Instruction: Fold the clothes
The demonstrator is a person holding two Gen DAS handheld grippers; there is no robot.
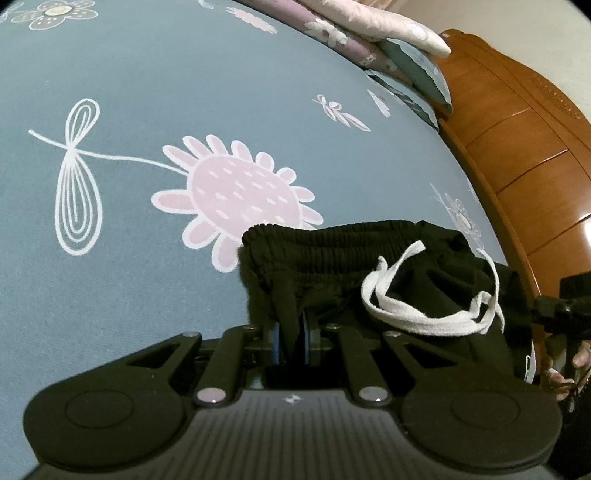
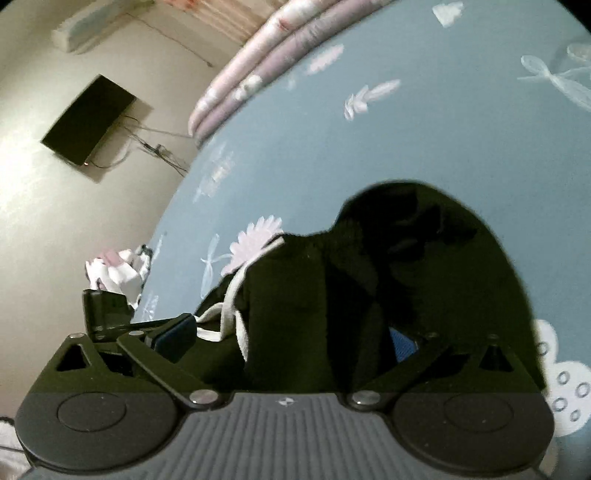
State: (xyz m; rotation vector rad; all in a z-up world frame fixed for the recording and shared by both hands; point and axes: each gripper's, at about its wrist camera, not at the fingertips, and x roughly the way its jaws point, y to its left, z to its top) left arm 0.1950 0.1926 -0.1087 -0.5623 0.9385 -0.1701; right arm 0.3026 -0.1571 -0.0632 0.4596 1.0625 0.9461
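1. Currently the left gripper (image 1: 293, 338) is clamped on a fold of the black pants (image 1: 369, 273); its blue pads (image 1: 306, 343) sit almost together with a strip of dark fabric pinched between them.
2. Just ahead of the left gripper, the pants' ribbed elastic waistband (image 1: 332, 236) runs across the view, lying on the blue-grey floral bedsheet (image 1: 184, 92).
3. Ahead and to the right of the left fingers, a white drawstring (image 1: 424, 314) lies in loose loops on the black cloth.
4. Beyond the waistband, a large pink flower print (image 1: 240, 192) shows on the sheet.
5. Far right of the left gripper: a wooden bed frame (image 1: 535, 147), with stacked bedding (image 1: 369, 33) at the far edge of the sheet.
6. At the right edge of the left wrist view, part of the other black tool and some fingers of a hand (image 1: 561, 373) are visible.
7. Right gripper (image 2: 295, 343): jaws spread wide, pads not pressing on anything; the black pants (image 2: 406, 277) bunch up between and beyond the fingers, covering most of the right pad (image 2: 402, 343).
8. The left blue pad (image 2: 177, 332) of the right gripper stands clear of the cloth, just beside the drawstring (image 2: 229, 314).
9. Far left of the right gripper: a dark wall-mounted screen (image 2: 88, 120); view is motion-blurred.
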